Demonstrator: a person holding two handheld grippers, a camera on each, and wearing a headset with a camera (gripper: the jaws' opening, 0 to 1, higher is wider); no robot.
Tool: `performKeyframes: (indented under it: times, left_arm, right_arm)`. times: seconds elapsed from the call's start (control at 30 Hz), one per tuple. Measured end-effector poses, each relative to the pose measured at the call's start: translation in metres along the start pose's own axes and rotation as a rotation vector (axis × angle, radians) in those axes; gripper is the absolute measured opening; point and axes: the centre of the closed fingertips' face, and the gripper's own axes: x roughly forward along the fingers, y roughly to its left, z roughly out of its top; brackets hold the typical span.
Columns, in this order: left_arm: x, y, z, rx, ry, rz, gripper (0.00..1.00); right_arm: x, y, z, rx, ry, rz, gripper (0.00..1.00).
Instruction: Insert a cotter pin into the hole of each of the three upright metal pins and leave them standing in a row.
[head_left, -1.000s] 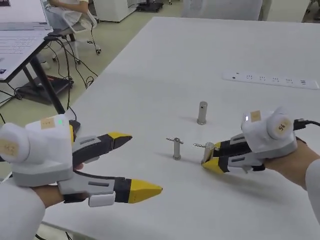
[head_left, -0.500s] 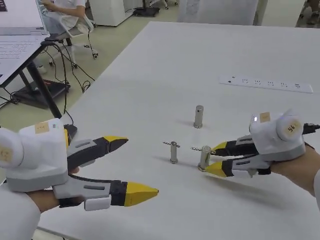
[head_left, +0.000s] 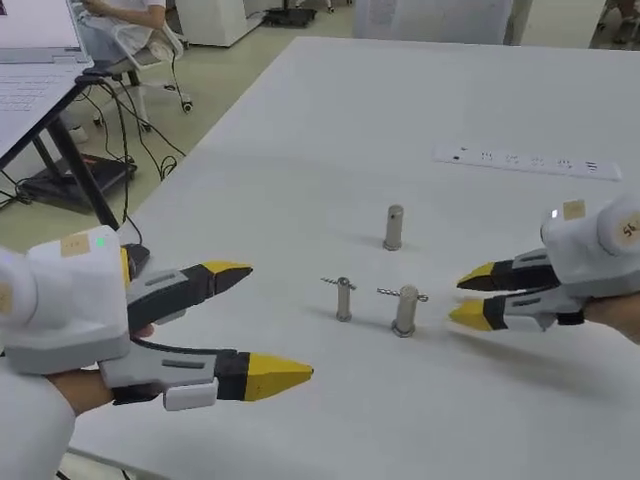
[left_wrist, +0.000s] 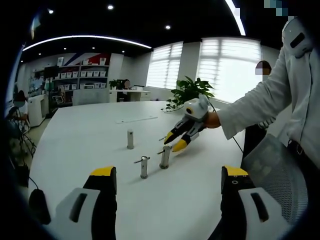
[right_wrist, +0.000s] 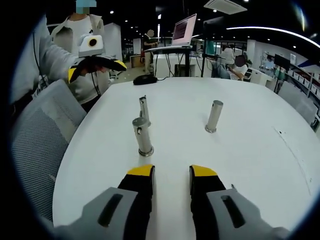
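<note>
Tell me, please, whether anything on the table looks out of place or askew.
Nothing is tipped or damaged. The odd one is the far pin: its hole looks empty, while the near left pin and near right pin each carry a cotter pin, and it stands behind them, making a triangle rather than a row.

Almost nothing is legible. In the head view, at the right edge of the frame, a round tan sticker (head_left: 628, 230) on the rear end of the right gripper (head_left: 462, 298) carries dark characters. The first looks like a 5, and the rest is cut off by the frame edge. A small square tan label (head_left: 573, 209) just left of it, and a similar tan patch (head_left: 75, 243) on top of the left gripper (head_left: 280, 320) at lower left, are too small to read. Markings on the white power strip (head_left: 520, 160), upper right, are unreadable specks.
</note>
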Motion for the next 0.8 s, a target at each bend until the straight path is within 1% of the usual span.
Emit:
performKeyframes:
  times: [0.2, 0.33, 0.53, 0.63, 0.8]
  left_arm:
    - [0.002, 0.000, 0.002, 0.002, -0.005, -0.001, 0.86]
    - [0.003, -0.001, 0.002, 0.003, -0.005, -0.002, 0.86]
    - [0.004, 0.000, 0.000, -0.006, -0.005, 0.005, 0.87]
    - [0.004, -0.001, -0.001, -0.007, -0.006, 0.004, 0.87]
    - [0.003, 0.001, -0.002, -0.011, -0.004, 0.012, 0.87]
  right_arm:
    - [0.001, -0.027, 0.019, 0.002, -0.020, -0.037, 0.30]
    - [0.007, -0.043, 0.033, 0.015, -0.043, -0.061, 0.30]
    - [0.024, -0.056, 0.047, 0.005, -0.046, -0.065, 0.29]
    - [0.034, -0.061, 0.057, 0.031, -0.074, -0.061, 0.29]
    - [0.050, -0.066, 0.069, 0.039, -0.089, -0.061, 0.29]
